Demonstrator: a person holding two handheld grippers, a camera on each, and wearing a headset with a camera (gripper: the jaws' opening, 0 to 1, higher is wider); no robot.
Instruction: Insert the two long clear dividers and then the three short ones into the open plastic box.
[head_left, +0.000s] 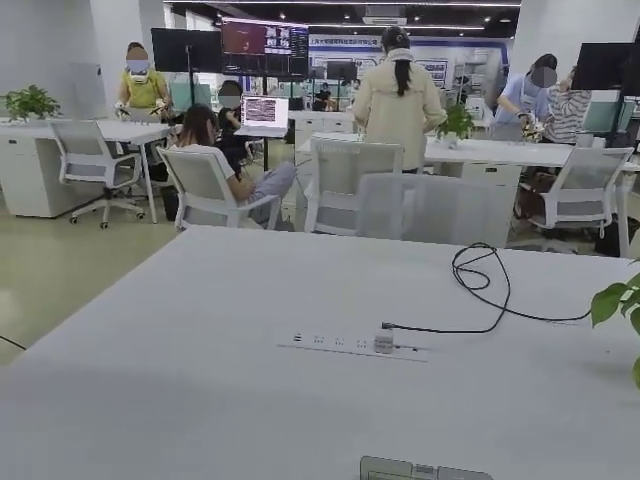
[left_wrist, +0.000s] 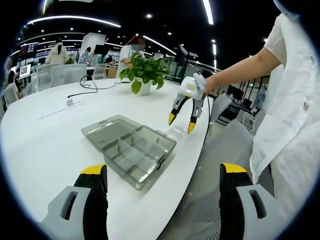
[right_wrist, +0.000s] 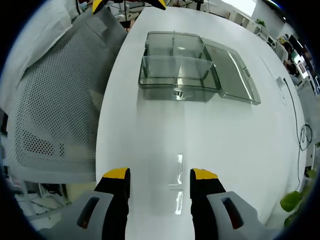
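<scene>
The open clear plastic box (left_wrist: 135, 152) lies on the white table, its lid (left_wrist: 102, 129) folded flat beside it. Clear walls split its inside into compartments. In the right gripper view the box (right_wrist: 177, 72) sits ahead, with the lid (right_wrist: 232, 75) to its right. Clear divider pieces (right_wrist: 179, 187) lie flat on the table between my right gripper's (right_wrist: 160, 175) open jaws. From the left gripper view, the right gripper (left_wrist: 182, 120) hovers just past the box, yellow tips apart. My left gripper (left_wrist: 162, 170) is wide open near the table edge, short of the box.
A potted plant (left_wrist: 142, 75) stands beyond the box. A power strip (head_left: 350, 345) and a black cable (head_left: 480, 290) lie on the table (head_left: 200, 380). A grey mesh chair (right_wrist: 55, 115) stands at the table's edge. People and chairs fill the office behind.
</scene>
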